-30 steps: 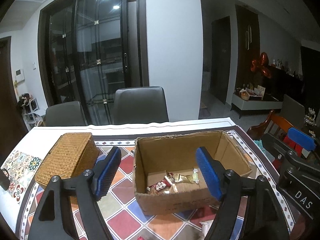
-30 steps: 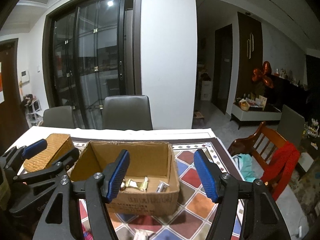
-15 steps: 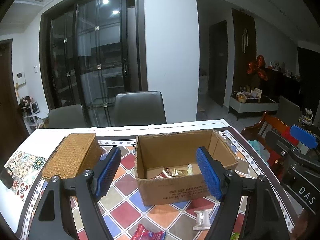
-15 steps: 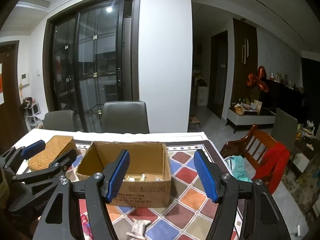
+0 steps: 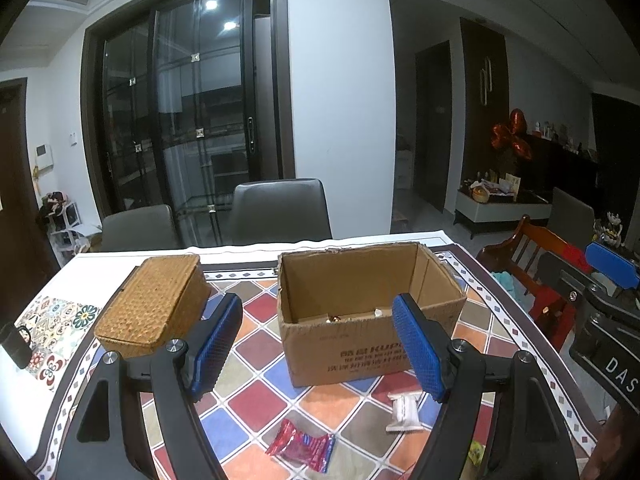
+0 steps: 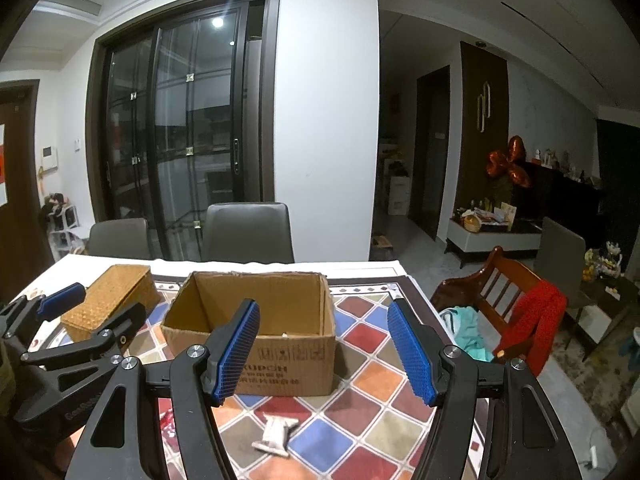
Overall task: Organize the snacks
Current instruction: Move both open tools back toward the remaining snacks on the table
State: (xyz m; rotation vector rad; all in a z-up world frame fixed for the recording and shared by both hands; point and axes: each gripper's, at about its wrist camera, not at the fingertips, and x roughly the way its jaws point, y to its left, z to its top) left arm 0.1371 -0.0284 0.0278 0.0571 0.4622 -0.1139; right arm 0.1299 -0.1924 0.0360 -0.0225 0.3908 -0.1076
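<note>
Wrapper (image 6: 276, 431) — table-bound — below right gripper (image 6: 324, 350)

We see a dim indoor scene lit from ceiling lamps, which glare as spots in the glass doors (image 5: 192, 128); fisheye bending darkens the corners, and focus stays fairly sharp.

An open brown cardboard box (image 5: 360, 344) stands upright on the checkered tablecloth, a few wrapped snacks (image 5: 340, 319) barely visible on its floor. In front of it lie a white packet (image 5: 406, 410) and a red wrapped snack (image 5: 302, 445), both flat, apart.
</note>
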